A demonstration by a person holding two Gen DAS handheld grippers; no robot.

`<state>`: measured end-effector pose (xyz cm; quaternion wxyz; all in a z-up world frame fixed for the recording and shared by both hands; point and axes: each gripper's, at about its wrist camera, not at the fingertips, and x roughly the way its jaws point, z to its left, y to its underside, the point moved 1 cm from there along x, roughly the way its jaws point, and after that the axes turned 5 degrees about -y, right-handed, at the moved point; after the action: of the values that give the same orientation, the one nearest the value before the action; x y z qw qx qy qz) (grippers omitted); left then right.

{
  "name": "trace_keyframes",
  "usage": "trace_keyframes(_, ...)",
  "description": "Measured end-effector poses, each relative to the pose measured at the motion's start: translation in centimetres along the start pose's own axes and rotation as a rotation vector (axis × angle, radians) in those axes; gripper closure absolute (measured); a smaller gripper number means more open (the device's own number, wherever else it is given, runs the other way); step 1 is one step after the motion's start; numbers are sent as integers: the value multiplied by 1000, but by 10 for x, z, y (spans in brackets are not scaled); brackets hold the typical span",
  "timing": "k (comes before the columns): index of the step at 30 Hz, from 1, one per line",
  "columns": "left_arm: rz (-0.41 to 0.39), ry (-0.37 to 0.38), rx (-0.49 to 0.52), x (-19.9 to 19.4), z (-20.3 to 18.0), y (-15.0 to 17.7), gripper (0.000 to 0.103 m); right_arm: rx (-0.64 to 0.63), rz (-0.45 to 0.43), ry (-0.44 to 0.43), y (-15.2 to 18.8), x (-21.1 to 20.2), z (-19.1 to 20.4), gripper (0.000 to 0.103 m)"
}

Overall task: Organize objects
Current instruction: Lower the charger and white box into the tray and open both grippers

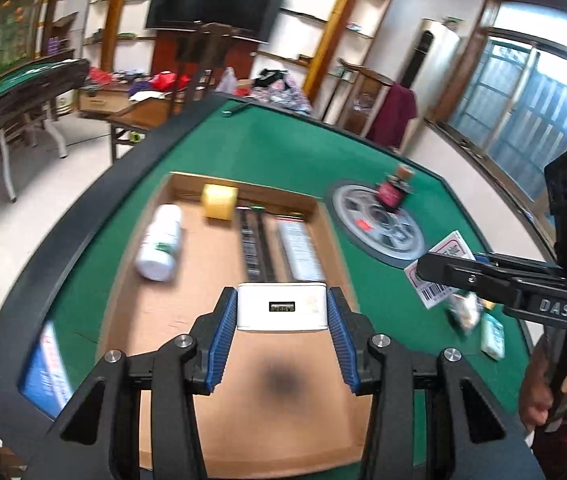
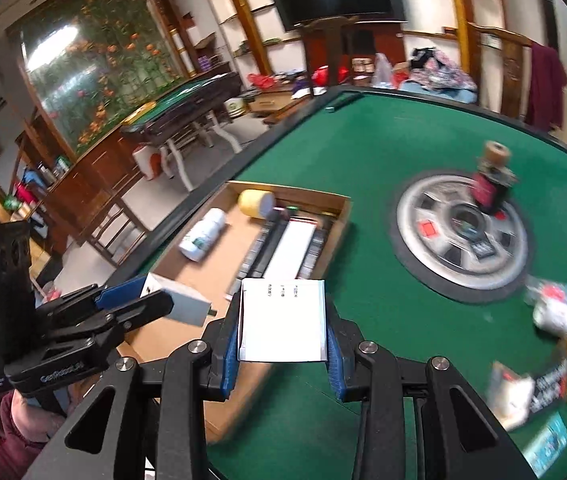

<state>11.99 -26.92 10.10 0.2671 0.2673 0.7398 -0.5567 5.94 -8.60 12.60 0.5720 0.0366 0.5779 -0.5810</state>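
My left gripper [image 1: 282, 312] is shut on a white charger block [image 1: 282, 306] with a USB port, held above the open cardboard box [image 1: 187, 320]; it also shows in the right wrist view [image 2: 179, 298]. My right gripper [image 2: 283, 322] is shut on a flat white box [image 2: 283, 320] with small black print, held over the green table near the cardboard box's right wall [image 2: 335, 236]. That box shows in the left wrist view [image 1: 441, 276]. Inside the cardboard box lie a white bottle [image 1: 160, 242], a yellow tape roll [image 1: 219, 201] and dark flat packs [image 1: 255, 244].
The green felt table [image 1: 283, 148] has a round silver centre panel [image 1: 379, 224] with a small dark bottle [image 1: 393, 192] on it. Loose packets [image 2: 543, 364] lie at the right. A blue-and-white pack [image 1: 47, 368] lies left of the box. Another table [image 1: 23, 84] and chairs stand behind.
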Motion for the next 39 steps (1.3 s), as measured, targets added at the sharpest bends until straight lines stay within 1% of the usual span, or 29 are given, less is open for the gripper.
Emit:
trace_keyframes(5,55,-32,-24,23,32,-6,59,-8,56,-45,-22,48,22,64)
trace_keyframes(8,82,-42,-38,37,44,-9,59,36,105,-76,-36,87,27,64)
trace_keyframes(10,94,-53,-46,45,50,-11,59,65,126,-88,-42,107,28,64)
trace_keyframes(15,103,-16,-90,56,61,-18,59,116,186,-88,-60,158,28,64)
trace_keyframes(17,103,-10,-99,60,63,-20,59,115,208,-71,-64,174,30,64)
trace_keyframes(23,103,2,-147,69,73,-25,58,108,245,-35,-70,203,29,64)
trace_keyframes(26,99,-1,-141,70,73,-26,58,113,256,-17,-73,213,24,64)
trace_keyframes(31,99,3,-148,69,72,-26,58,127,275,-18,-74,222,19,64)
trace_keyframes(33,116,10,-153,71,73,-25,49,125,279,-18,-74,224,19,64)
trace_keyframes(34,133,24,-164,74,74,-23,39,123,281,-15,-74,225,19,64)
trace_keyframes(35,142,32,-173,75,75,-21,37,122,279,-13,-73,226,19,64)
trace_keyframes(36,147,36,-180,75,75,-19,37,125,278,-10,-73,227,18,61)
trace_keyframes(39,137,40,-186,69,77,-15,33,144,264,-30,-73,224,18,46)
